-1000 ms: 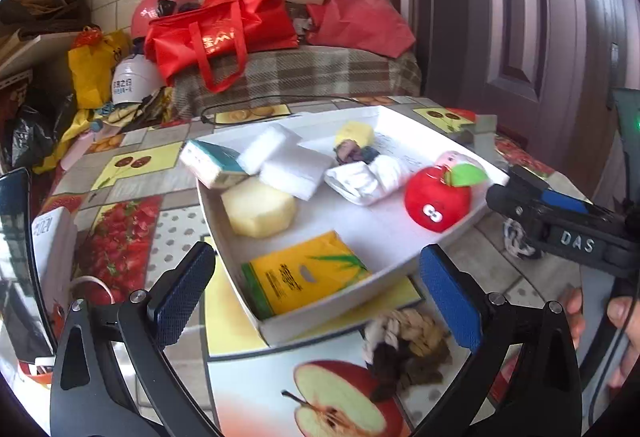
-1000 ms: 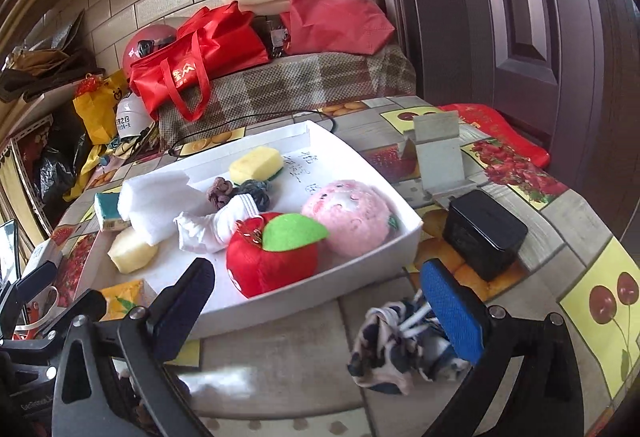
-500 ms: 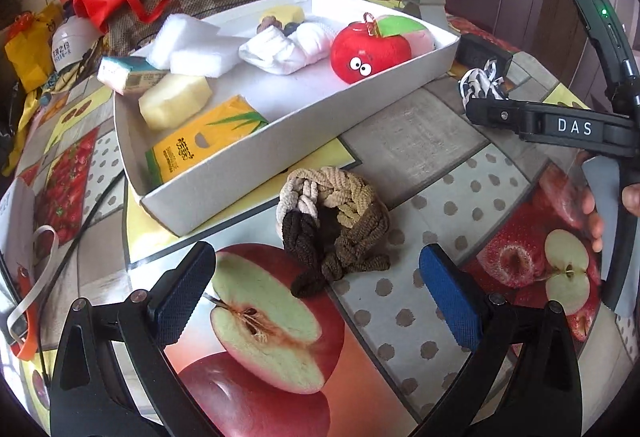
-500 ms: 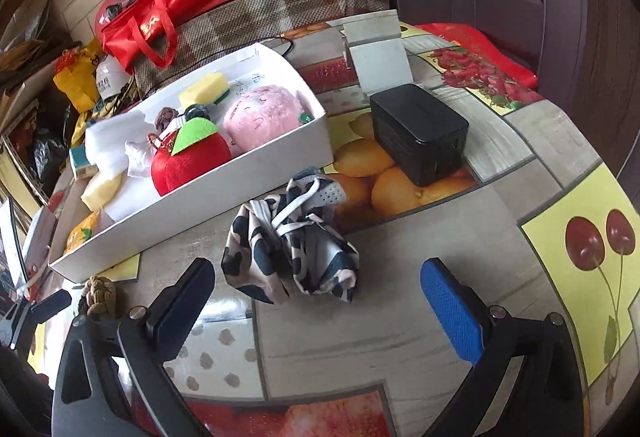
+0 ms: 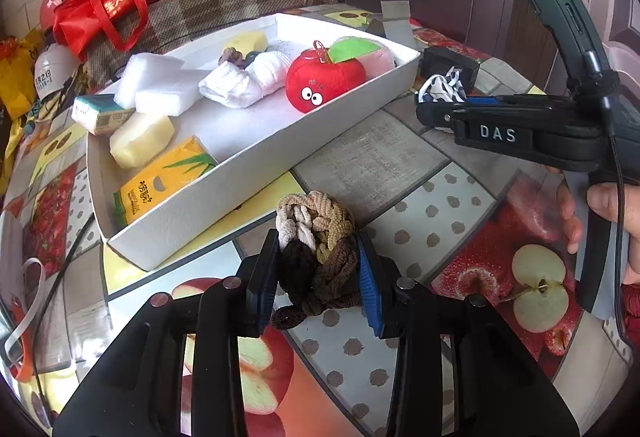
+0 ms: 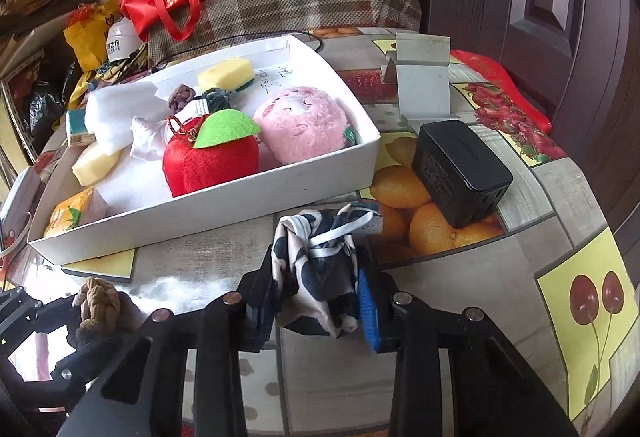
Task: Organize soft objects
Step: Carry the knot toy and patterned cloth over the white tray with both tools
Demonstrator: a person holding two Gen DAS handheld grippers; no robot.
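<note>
Left: left gripper (image 5: 318, 277) clenched on a braided bundle of beige, tan and dark-brown hair ties (image 5: 316, 249), pinched at its lower, dark half, resting on or just above the fruit-print tablecloth (image 5: 400, 165), just beside the near wall of the shallow white cardboard tray (image 5: 248, 173). Long axis of bundle running away from the camera, pale end pointing toward the tray.

Centre: tray already holding a yellow tissue pack (image 5: 160, 181), pale sponge blocks (image 5: 140, 137), rolled white socks (image 5: 244, 81), a red plush apple (image 5: 324, 81) and a pink plush toy (image 6: 300, 125).

Right: right gripper (image 6: 316, 297) clamped on a crumpled black-and-white cow-print cloth pouch with white cord (image 6: 320, 257), upright between the pads, cord end uppermost, near the tray's front wall and a black adapter block (image 6: 460, 169).

Judged step: lift and carry into tray. Advisable: raise each item clear of the rim before crossing; release over bare tray floor, left-hand load near the tissue pack; keep squeeze moderate, since loose loops may slip or snag.
</note>
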